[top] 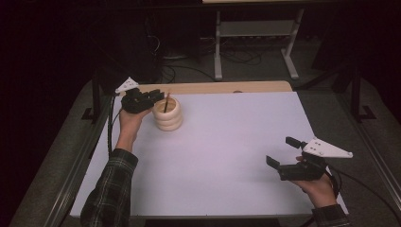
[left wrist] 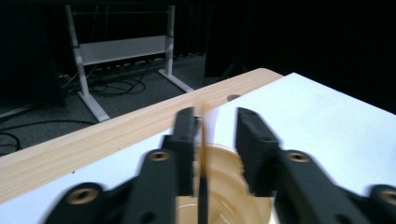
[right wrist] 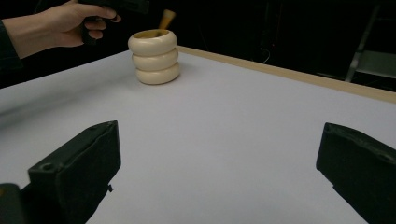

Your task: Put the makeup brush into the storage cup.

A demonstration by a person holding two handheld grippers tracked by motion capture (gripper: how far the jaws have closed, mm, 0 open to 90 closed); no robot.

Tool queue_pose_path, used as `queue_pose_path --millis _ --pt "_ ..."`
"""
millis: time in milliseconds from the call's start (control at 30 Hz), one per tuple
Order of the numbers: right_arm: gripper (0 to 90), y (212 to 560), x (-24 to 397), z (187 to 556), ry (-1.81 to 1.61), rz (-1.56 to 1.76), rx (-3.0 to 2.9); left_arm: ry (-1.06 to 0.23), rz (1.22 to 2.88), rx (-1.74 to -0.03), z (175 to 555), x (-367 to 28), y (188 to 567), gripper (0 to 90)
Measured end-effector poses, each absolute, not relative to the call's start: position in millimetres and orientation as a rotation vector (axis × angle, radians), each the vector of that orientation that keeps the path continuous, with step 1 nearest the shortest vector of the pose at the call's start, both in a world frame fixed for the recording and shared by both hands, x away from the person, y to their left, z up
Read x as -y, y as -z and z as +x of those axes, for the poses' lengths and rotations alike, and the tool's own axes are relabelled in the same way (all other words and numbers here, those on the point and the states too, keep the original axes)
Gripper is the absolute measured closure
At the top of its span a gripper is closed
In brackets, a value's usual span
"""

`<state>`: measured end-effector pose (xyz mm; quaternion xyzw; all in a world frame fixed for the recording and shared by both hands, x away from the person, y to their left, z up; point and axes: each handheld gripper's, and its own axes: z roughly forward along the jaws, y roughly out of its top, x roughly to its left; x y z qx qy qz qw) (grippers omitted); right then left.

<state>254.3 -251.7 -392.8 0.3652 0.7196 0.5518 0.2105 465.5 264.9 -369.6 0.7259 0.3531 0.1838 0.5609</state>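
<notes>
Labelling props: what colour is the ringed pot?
Cream ringed pot, yellowish inside; the right gripper view shows it best.

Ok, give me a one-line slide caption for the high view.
Left gripper opened beside a pencil standing in the cream ringed holder; right gripper open over the white table.

A white-topped table (wooden strip along its far edge) bears a ringed cream holder.

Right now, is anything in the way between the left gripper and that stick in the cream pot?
Nothing visible. The left gripper hangs over the pot, its jaws apart either side of the stick, which touches one jaw.
</notes>
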Motion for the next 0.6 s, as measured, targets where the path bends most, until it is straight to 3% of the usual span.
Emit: queue_pose_path --millis 333,600 --pt "0.0 392.9 251.0 254.3 -1.534 1.013 -2.002 -0.441 1.751 -0.85 466.1 -262.2 369.4 27.8" --pt "0.0 392.7 250.8 254.3 -1.533 1.012 -2.002 -0.443 1.779 -0.877 464.0 -263.9 367.1 12.0"
